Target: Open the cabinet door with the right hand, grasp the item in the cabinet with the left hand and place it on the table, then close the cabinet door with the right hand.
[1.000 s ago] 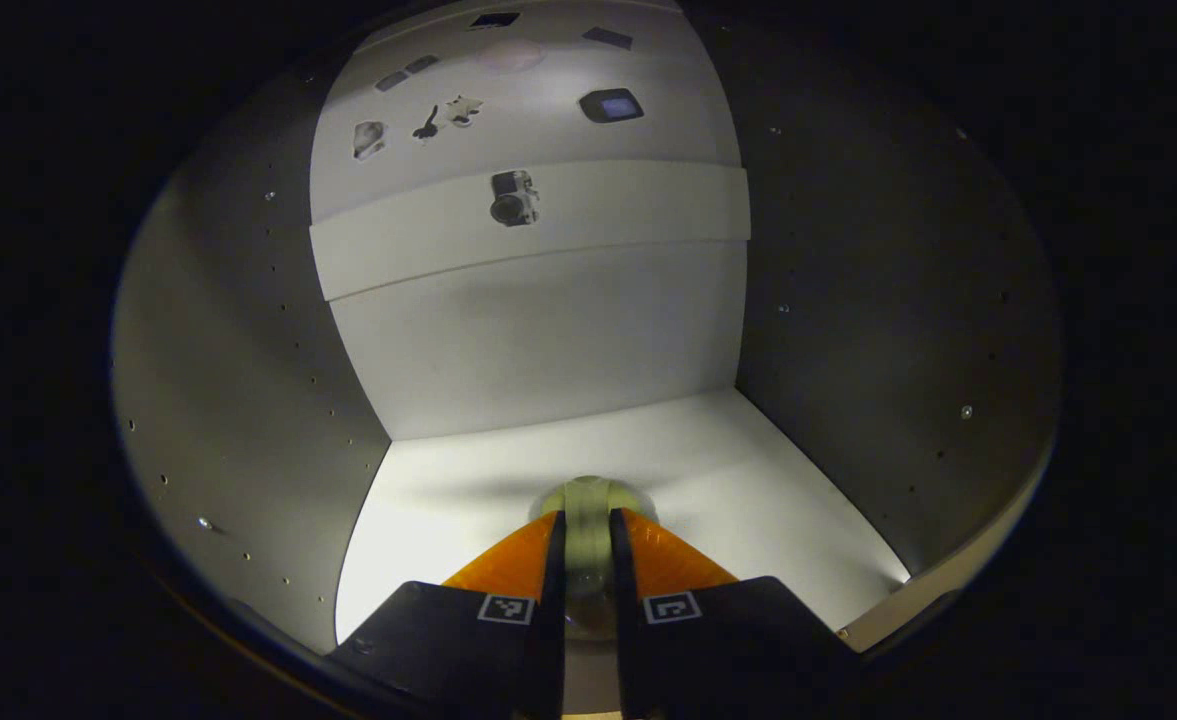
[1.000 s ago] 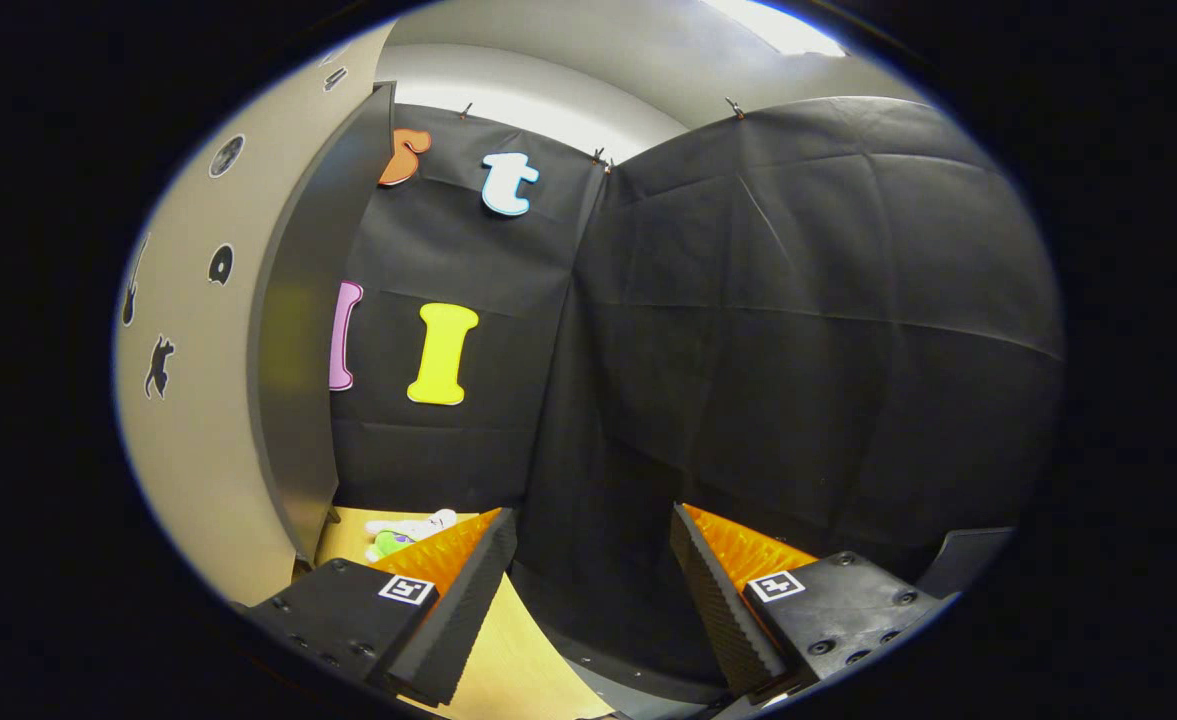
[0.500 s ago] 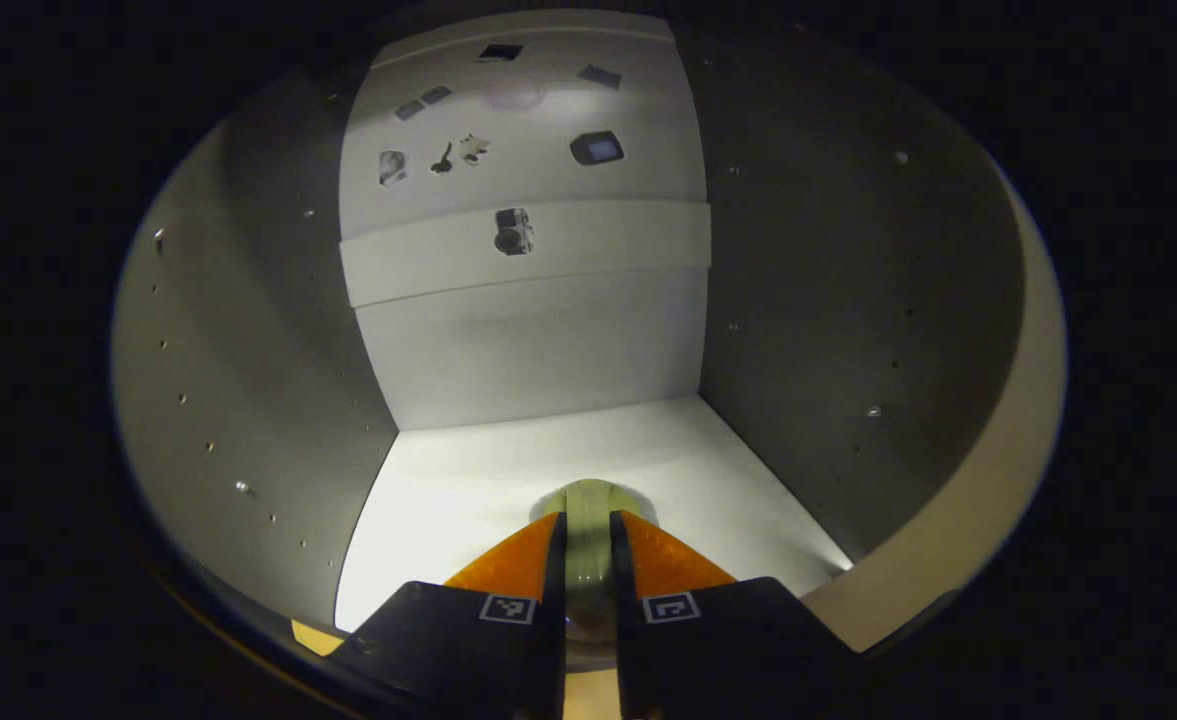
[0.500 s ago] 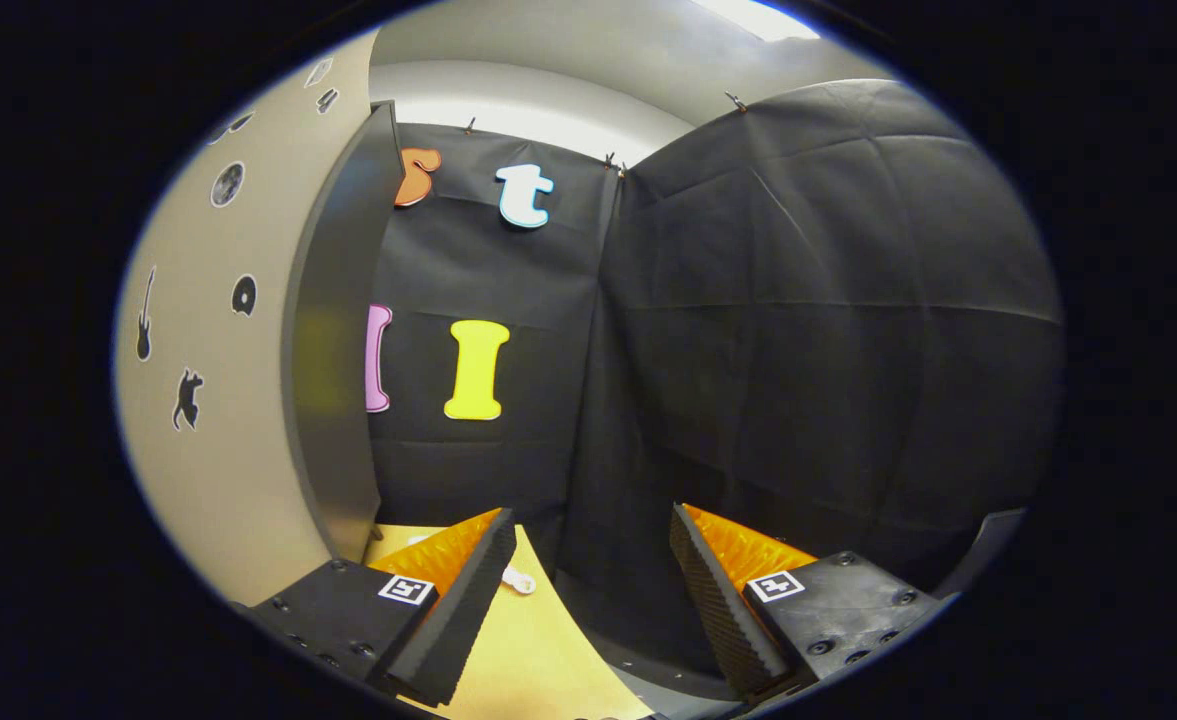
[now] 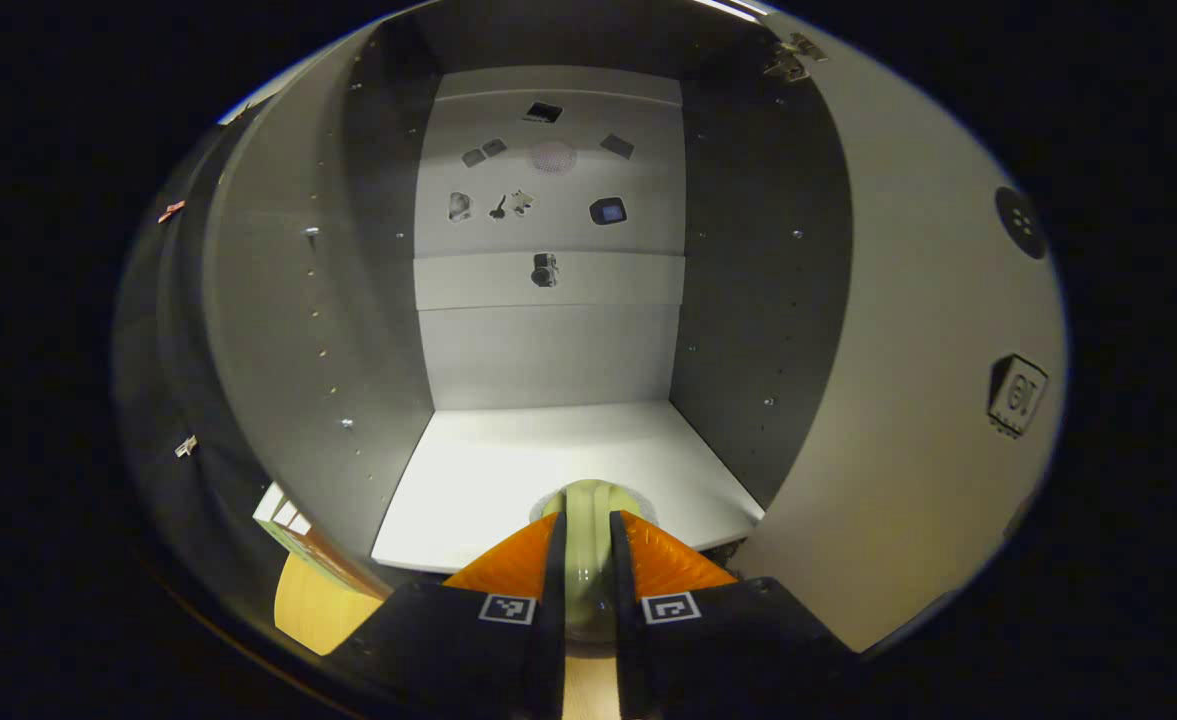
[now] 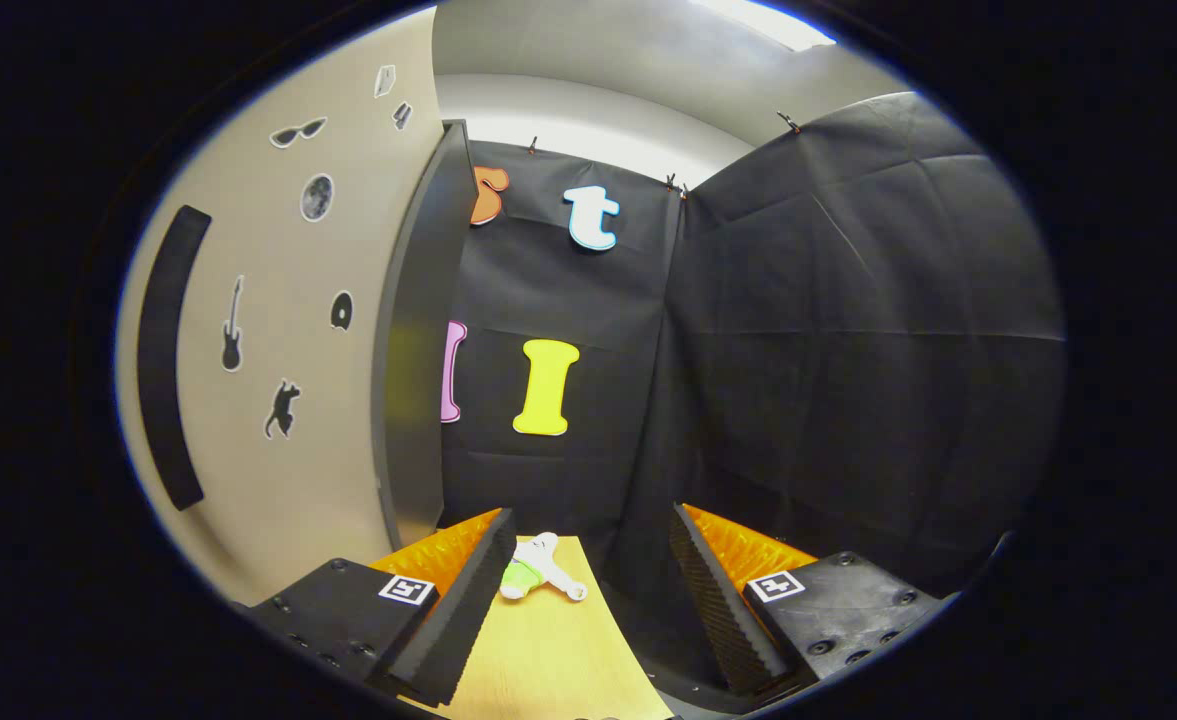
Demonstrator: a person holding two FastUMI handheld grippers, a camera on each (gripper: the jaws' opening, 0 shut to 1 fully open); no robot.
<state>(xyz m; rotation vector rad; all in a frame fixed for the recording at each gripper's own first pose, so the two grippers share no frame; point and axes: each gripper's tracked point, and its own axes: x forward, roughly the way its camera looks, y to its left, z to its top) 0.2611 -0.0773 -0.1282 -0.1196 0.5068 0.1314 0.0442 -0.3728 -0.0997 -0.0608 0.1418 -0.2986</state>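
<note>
In the left gripper view, a pale greenish rounded item (image 5: 588,497) sits between the fingers of my left gripper (image 5: 585,520), which is shut on it. The item hangs just in front of the cabinet's white shelf floor (image 5: 508,470), level with its front edge. The cabinet stands open with grey side walls and a sticker-dotted back wall (image 5: 548,200). In the right gripper view, the beige cabinet door (image 6: 278,400), with stickers and a black handle (image 6: 163,350), stands at the left. My right gripper (image 6: 588,530) is open, holds nothing and points past the door's edge.
A wooden table (image 6: 548,650) lies below my right gripper, with a small white and green toy (image 6: 538,578) on it near the wall. A beige stickered panel (image 5: 908,400) flanks the cabinet opening on the right. A box-like object (image 5: 298,530) stands at its lower left.
My left gripper has drawn back out of the cabinet with the item, so the opening's edges now show. The right gripper has shifted, bringing more of the door face and its handle into sight.
</note>
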